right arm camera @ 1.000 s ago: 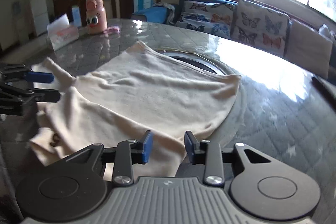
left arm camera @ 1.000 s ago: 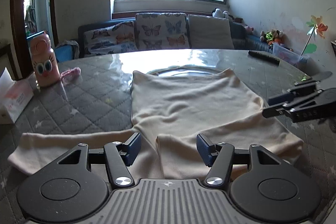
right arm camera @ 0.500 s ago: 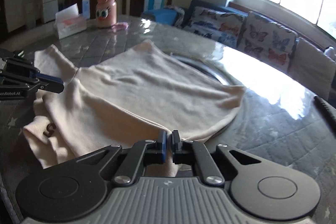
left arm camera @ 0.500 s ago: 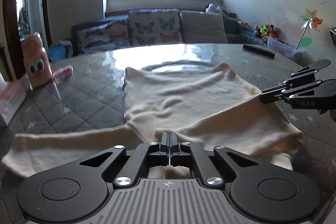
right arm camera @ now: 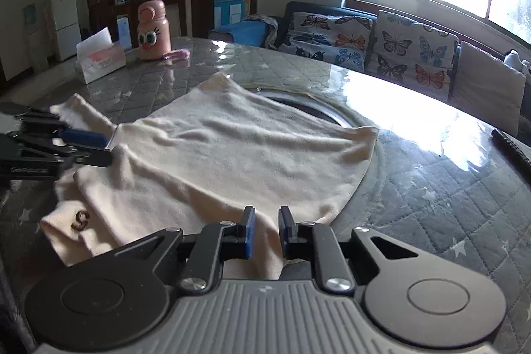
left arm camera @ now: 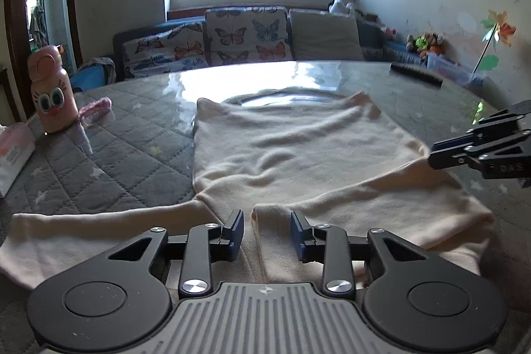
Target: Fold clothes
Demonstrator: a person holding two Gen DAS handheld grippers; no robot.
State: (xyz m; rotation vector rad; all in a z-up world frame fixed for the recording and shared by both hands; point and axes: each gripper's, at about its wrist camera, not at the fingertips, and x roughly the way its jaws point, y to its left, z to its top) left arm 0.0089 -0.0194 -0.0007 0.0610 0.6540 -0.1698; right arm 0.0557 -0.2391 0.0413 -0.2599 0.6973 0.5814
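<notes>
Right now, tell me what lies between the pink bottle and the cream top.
Only bare quilted table cover, seen in the left wrist view, separates the pink bottle from the cream top.

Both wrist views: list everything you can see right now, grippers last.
cream knit long-sleeved garment: one, cream, spread on the table centre, one sleeve folded across
quilted grey table cover under glass: one, grey, covers the table
pink cartoon-eyed bottle: one, pink, far left of the table
white tissue box: one, white and pink, beside the bottle
small pink cloth: one, pink, next to the bottle
black remote-like bar: one, black, far right table edge
butterfly-print cushions: several, on the sofa behind
left gripper: jaws just opening, garment edge between them
right gripper: jaws just opening, over the garment's corner
</notes>
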